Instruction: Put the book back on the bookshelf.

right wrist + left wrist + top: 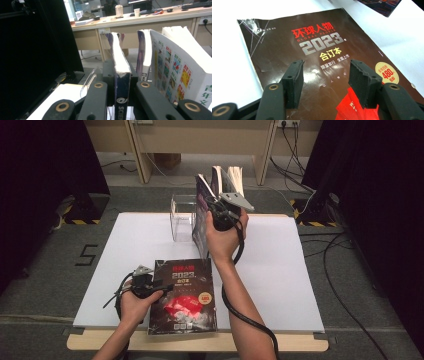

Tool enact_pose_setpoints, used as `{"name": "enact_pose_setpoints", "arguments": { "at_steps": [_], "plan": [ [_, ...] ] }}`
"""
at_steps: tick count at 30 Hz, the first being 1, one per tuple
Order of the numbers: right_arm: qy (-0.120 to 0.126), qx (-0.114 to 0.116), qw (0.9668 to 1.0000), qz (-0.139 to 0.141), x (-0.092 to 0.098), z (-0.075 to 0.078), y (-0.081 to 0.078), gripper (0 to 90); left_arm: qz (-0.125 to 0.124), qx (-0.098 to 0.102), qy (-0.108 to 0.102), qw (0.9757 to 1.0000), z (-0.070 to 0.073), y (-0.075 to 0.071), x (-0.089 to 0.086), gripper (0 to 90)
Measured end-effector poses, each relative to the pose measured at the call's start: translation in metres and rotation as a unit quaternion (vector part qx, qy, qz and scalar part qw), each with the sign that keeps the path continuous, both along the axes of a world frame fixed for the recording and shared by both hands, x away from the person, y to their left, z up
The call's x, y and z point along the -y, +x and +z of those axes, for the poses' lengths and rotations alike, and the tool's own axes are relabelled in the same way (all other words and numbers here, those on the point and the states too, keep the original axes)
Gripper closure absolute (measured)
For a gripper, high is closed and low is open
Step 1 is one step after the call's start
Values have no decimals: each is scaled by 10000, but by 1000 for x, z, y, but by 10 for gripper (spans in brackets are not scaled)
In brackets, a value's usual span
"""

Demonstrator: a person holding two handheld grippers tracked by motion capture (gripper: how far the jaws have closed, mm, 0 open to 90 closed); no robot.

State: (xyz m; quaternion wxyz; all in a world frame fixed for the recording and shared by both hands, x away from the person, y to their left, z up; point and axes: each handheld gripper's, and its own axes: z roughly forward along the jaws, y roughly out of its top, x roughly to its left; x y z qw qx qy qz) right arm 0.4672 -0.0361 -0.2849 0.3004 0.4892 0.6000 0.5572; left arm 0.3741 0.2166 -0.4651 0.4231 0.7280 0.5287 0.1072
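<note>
Step in hand, as I read it: shelving books upright in the clear stand point(182, 217) at the far side of the table point(280, 270). Right tongs point(216, 206) are pinching a dark-spined book point(122, 82) by its spine, held upright; the right gripper view has the spine clamped between both jaws, pages fanning upward. It sits at the near end of the row, beside two other upright books point(175, 67) on its right in that view.

Left tongs point(325, 75) are spread, hovering just above the brown 2023 magazine point(312, 50), which lies flat at the near edge of the table, cover up. Nothing between the jaws.

Next move, my guess: settle the held book square against the row, then let go. It needs to stand without tipping, so release only once its bottom edge is seated. Can't tell if it already touches the table.

Then the flat magazine: hard to pinch lying flat, so probably slide it over the table edge or lift a corner.

In the way: the row leans and its pages splay. The stand's clear wall is hard to see.
</note>
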Motion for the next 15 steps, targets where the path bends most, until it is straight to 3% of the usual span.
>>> {"name": "enact_pose_setpoints", "arguments": {
  "at_steps": [15],
  "plan": [
    [-65,152,9994,-308,-3,0,18,842,-12,-19,27,10000,-1,1,0,451]
  ]
}}
